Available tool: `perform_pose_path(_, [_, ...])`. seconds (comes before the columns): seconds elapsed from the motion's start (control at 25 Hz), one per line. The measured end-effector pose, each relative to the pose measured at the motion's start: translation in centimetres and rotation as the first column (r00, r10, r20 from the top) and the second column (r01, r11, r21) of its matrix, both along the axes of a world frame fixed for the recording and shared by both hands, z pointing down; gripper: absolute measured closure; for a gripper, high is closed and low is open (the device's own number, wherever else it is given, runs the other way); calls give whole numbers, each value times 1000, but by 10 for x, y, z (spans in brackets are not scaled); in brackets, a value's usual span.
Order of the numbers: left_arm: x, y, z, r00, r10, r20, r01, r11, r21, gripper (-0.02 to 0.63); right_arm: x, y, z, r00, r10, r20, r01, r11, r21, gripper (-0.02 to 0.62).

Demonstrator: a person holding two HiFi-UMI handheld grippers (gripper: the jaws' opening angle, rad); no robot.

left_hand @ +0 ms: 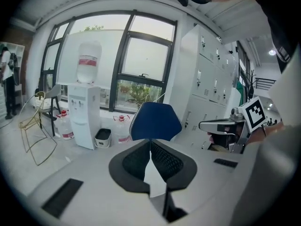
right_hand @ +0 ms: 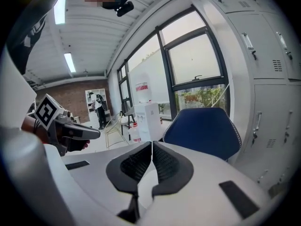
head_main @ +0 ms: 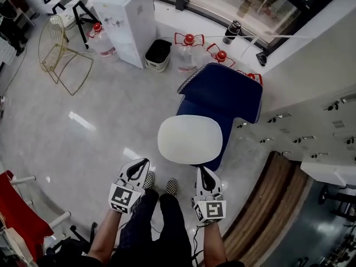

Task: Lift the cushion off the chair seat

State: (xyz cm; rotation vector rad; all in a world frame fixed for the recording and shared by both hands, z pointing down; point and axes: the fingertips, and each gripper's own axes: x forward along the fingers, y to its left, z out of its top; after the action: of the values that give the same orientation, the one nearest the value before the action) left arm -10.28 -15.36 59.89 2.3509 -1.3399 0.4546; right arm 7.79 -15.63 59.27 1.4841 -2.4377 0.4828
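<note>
1. Far left: gold wire chair and red chair, with bare glossy floor open between them and the task chair.
2. White water dispenser by the window; its bottle has a red label, the print too small to read. Red-capped water jugs and a bin stand beside it.
3. Left gripper: jaws together, nothing between them. Its cube carries a black square marker.
4. White cushion lies on the seat of the blue chair, just ahead of both grippers and touching neither; its near edge is clear.
5. Right gripper: jaws together, nothing between them.
6. Right: grey lockers stand close beside the chair, so room is tight on that side.
</note>
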Motion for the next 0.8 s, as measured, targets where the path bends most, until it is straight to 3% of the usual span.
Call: perform_pose_path(0.8, [-12, -53, 201, 999, -29, 21, 31, 994, -108, 583, 3, -55, 183, 1000, 22, -10, -23, 995, -94, 566])
